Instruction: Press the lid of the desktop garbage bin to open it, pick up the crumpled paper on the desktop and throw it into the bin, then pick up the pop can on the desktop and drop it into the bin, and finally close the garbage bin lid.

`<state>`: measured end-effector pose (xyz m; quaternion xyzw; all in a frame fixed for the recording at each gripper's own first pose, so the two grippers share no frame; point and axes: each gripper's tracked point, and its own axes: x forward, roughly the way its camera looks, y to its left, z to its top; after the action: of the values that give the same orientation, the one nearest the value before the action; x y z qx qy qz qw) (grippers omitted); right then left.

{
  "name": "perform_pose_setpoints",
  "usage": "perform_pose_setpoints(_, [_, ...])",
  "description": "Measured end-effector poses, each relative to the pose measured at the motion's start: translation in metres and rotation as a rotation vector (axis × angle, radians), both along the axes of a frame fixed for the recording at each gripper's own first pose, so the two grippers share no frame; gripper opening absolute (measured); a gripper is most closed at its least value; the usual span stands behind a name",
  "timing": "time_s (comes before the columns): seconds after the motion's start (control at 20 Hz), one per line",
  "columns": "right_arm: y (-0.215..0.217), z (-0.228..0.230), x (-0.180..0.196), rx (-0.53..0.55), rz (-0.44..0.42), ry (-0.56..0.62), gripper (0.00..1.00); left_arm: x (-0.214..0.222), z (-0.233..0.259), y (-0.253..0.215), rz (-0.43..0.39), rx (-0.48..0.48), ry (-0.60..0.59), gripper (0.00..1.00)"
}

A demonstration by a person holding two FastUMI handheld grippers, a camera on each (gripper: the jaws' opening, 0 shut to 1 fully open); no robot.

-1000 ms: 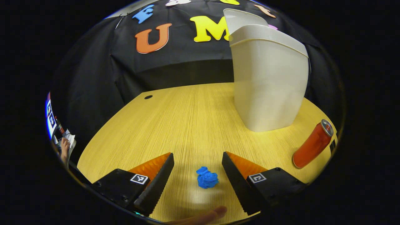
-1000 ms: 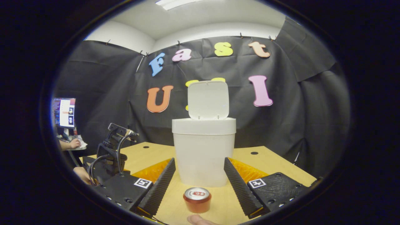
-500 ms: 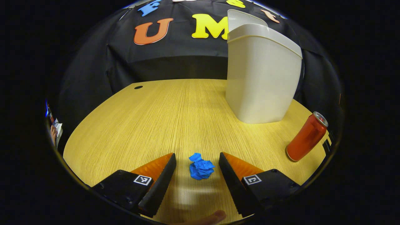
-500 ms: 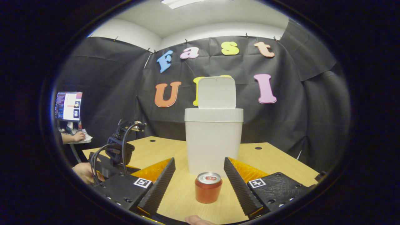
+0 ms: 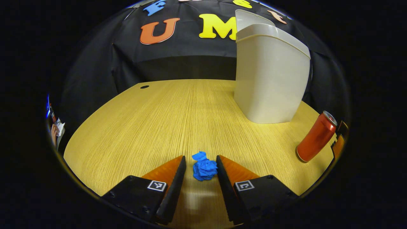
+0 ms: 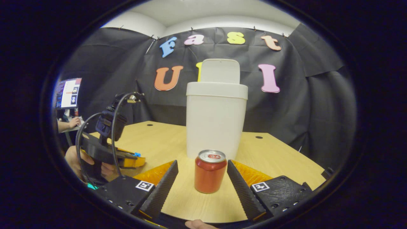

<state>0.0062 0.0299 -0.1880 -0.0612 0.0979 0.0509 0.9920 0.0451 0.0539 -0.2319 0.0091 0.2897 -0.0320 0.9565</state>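
The blue crumpled paper lies on the wooden desk between the fingers of my left gripper. Its jaws are narrowly open around the paper; the right finger is at the paper's edge and a thin gap remains on the left. In the right gripper view the left gripper sits low on the desk, held by a hand. The red pop can stands upright just ahead of my open right gripper, between its fingertips. The white bin stands behind the can with its lid raised.
In the left gripper view the bin stands at the back right and the can right of the paper. The desk has cable holes near its far edge. A person sits at a monitor far left.
My left gripper's fingers have drawn in around the blue paper. My right gripper has lowered and come closer to the can, which now sits between its fingertips.
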Motion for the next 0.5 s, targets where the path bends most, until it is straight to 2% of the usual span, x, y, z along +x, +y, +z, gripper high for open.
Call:
perform_pose_setpoints(0.15, [-0.006,-0.009,0.010,-0.008,-0.035,0.036,0.95,-0.002,0.001,0.009,0.018,-0.027,-0.022,0.47])
perform_pose_setpoints(0.2, [-0.008,-0.008,0.014,-0.001,-0.048,0.035,0.95,-0.002,0.001,0.009,0.023,-0.031,-0.027,0.49])
perform_pose_setpoints(0.25, [-0.010,-0.009,0.017,0.009,-0.061,0.038,0.98,-0.004,0.003,0.009,0.025,-0.030,-0.033,0.42])
perform_pose_setpoints(0.5, [-0.012,-0.019,0.035,0.048,-0.082,0.083,0.95,-0.013,0.018,0.000,-0.003,-0.029,-0.084,0.38])
